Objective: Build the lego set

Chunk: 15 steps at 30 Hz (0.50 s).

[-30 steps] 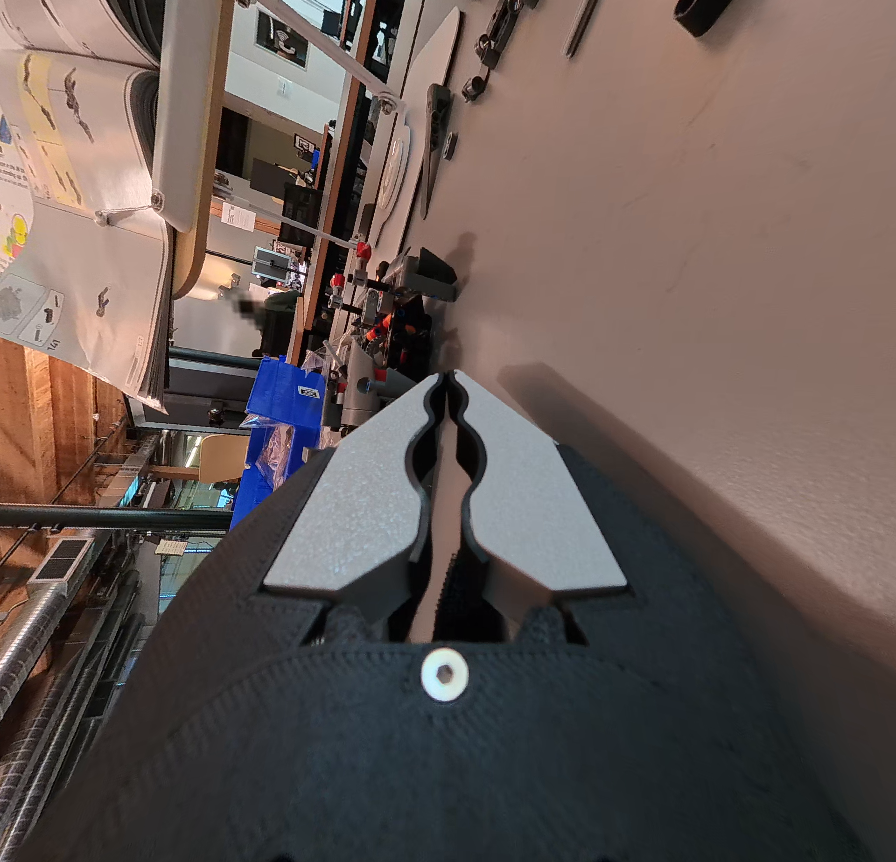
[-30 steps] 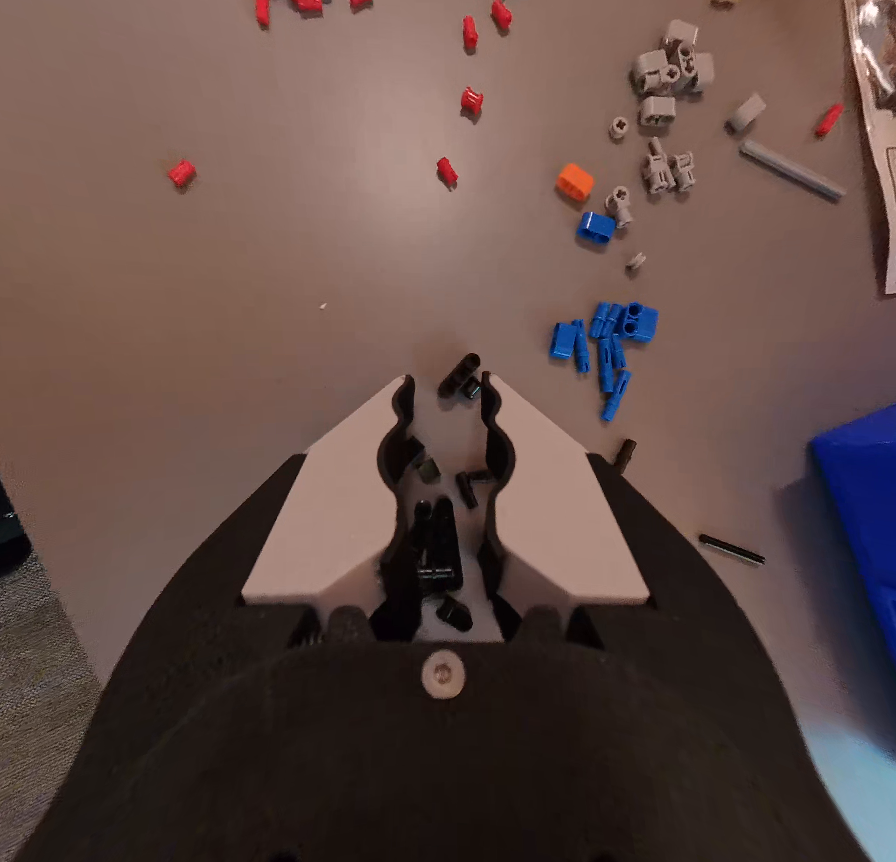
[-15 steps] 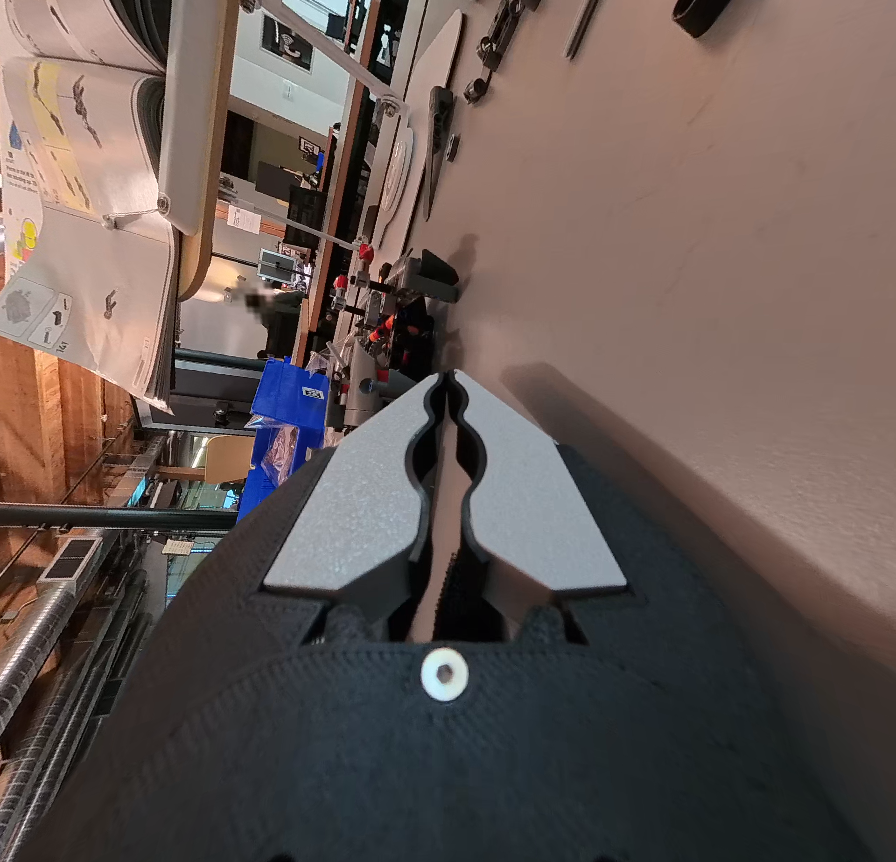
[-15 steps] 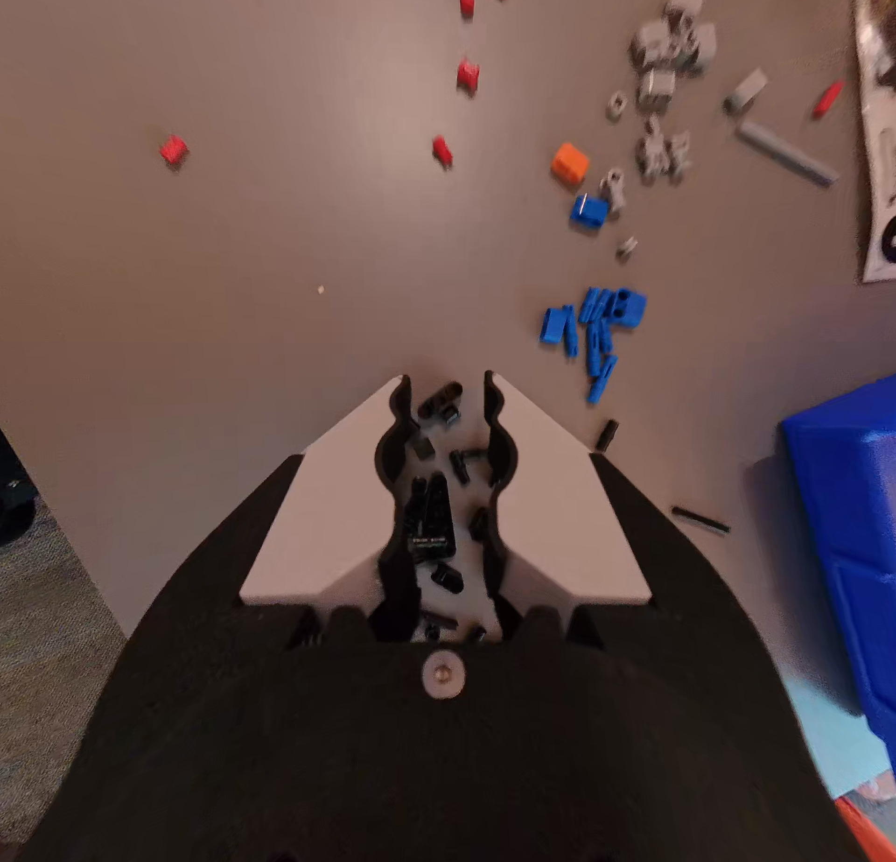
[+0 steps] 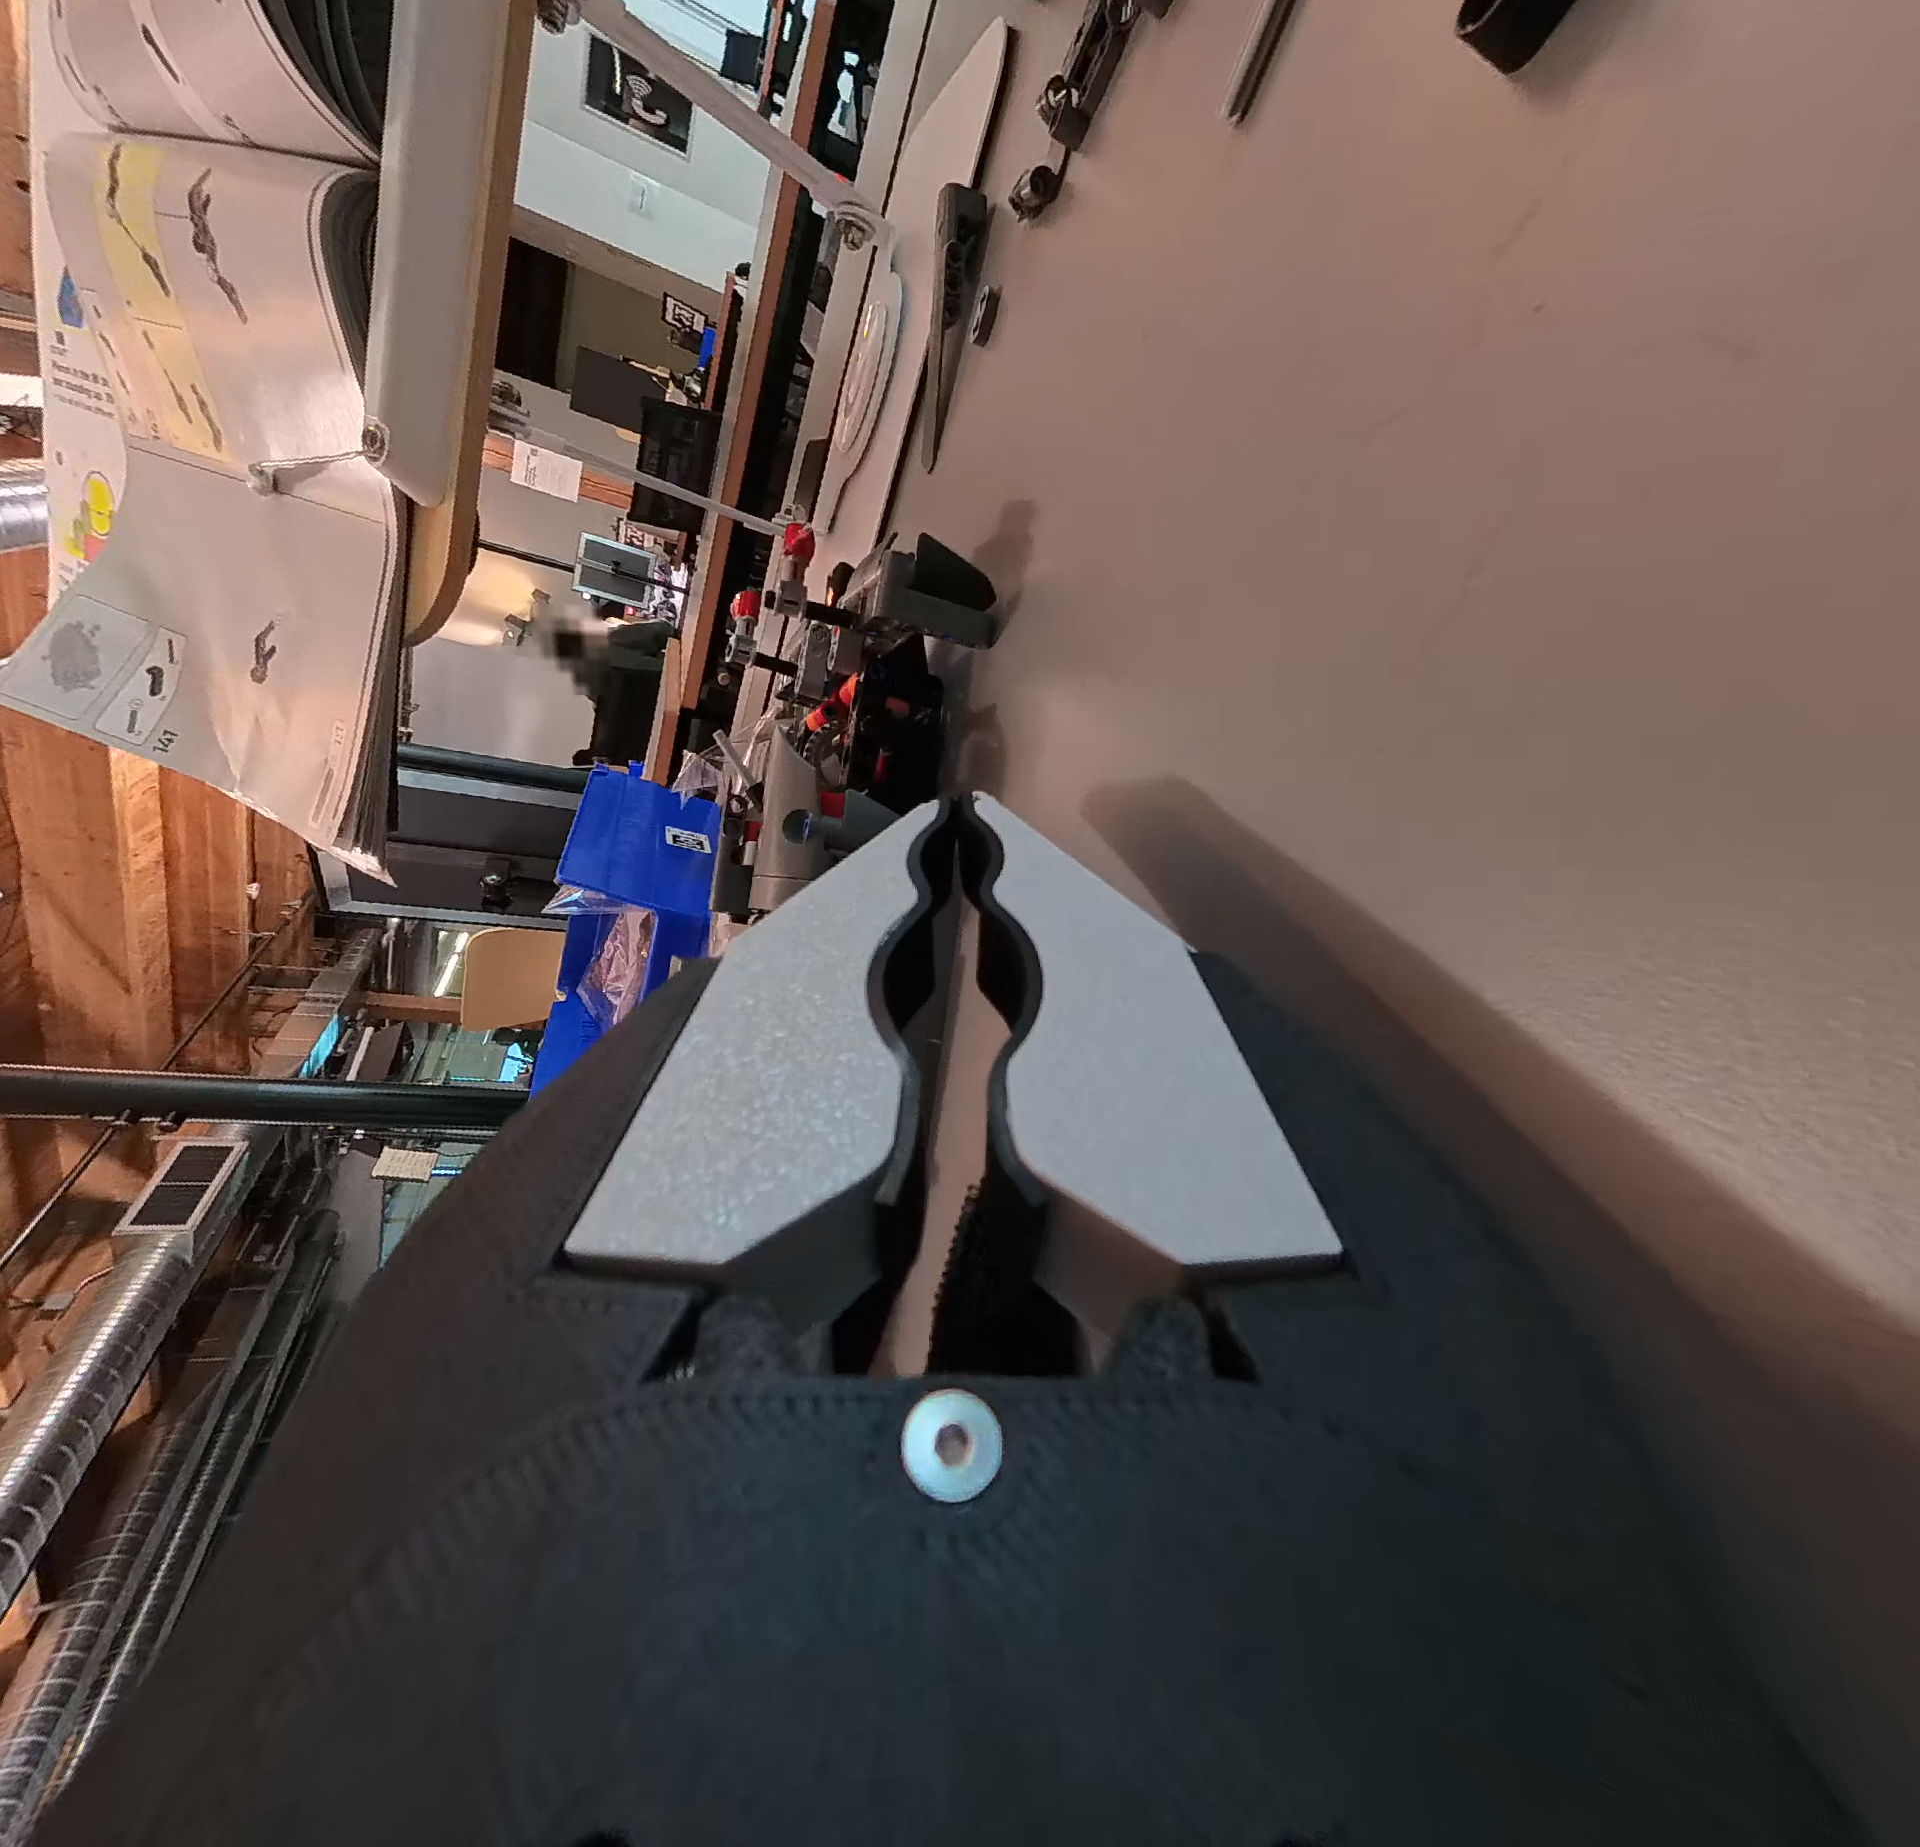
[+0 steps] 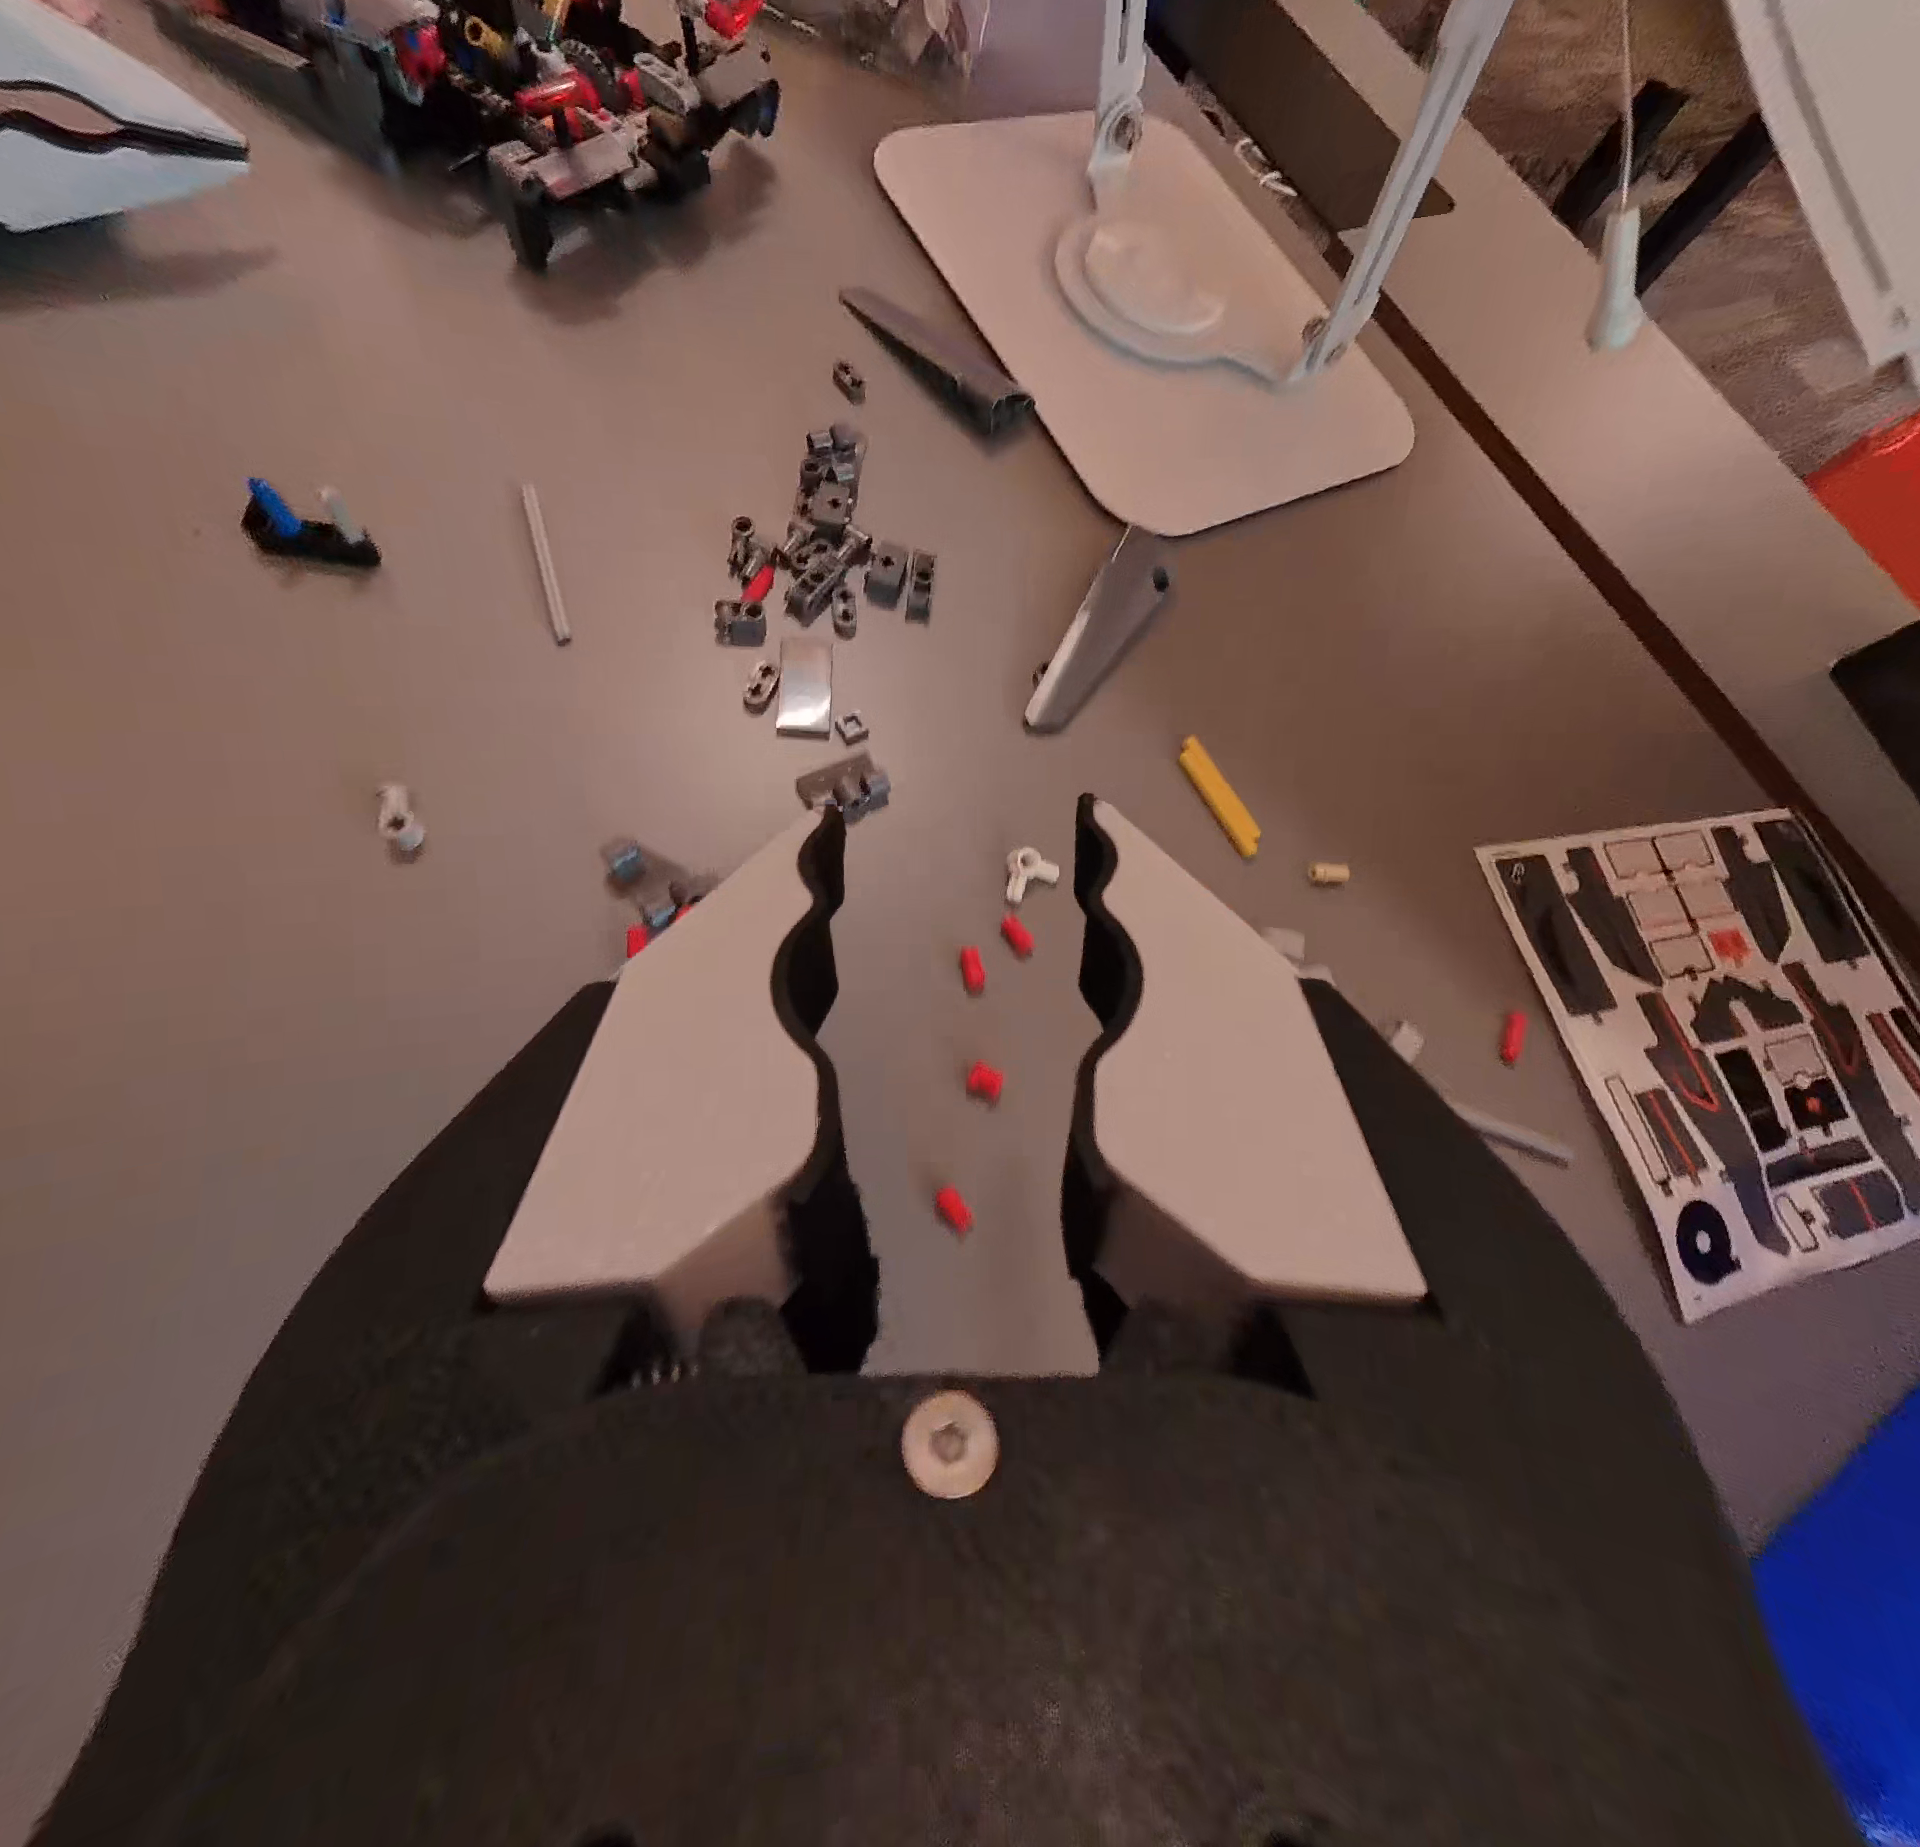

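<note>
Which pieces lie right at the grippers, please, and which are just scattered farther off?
Near: right gripper, open above red pins and white connector; left gripper, shut.
Farther: grey parts pile; yellow axle; sticker sheet.

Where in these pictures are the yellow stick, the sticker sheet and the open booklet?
yellow stick (image 6: 1218, 796): right wrist view, middle of its length.
sticker sheet (image 6: 1725, 1049): right wrist view, centre of the printed sheet.
open booklet (image 5: 223, 561): left wrist view, on the lower open page.
</note>
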### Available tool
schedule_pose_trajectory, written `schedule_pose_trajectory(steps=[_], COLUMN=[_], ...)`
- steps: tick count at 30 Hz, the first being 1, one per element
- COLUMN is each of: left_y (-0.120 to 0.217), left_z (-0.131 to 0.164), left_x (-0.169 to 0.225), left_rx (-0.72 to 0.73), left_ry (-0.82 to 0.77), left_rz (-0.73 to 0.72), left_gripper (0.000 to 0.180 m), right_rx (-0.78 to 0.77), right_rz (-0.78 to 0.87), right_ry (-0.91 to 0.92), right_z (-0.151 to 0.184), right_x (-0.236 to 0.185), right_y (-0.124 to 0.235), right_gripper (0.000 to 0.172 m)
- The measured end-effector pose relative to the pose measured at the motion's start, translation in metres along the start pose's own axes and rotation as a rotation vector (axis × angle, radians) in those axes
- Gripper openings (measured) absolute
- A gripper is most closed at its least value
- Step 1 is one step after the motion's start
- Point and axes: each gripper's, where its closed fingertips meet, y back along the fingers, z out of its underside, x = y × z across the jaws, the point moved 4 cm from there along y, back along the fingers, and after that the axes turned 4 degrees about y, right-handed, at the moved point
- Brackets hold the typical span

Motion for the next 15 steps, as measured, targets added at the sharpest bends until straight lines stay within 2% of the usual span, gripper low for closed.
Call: schedule_pose_trajectory(steps=[4,8,15], left_y=[0.0,0.0,0.0], left_z=[0.0,0.0,0.0], left_x=[0.0,0.0,0.0], left_rx=[-0.003,-0.005,-0.007], left_ry=[0.007,0.007,0.007], left_rz=[0.003,0.001,-0.003], left_gripper=[0.0,0.0,0.0], right_rx=[0.03,0.093,0.12], right_rz=[0.108,0.253,0.276], right_ry=[0.095,0.28,0.325], right_z=[-0.005,0.0,0.02], right_x=[0.001,0.005,0.003], right_y=[-0.023,-0.03,-0.027], right_gripper=[0.047,0.043,0.037])
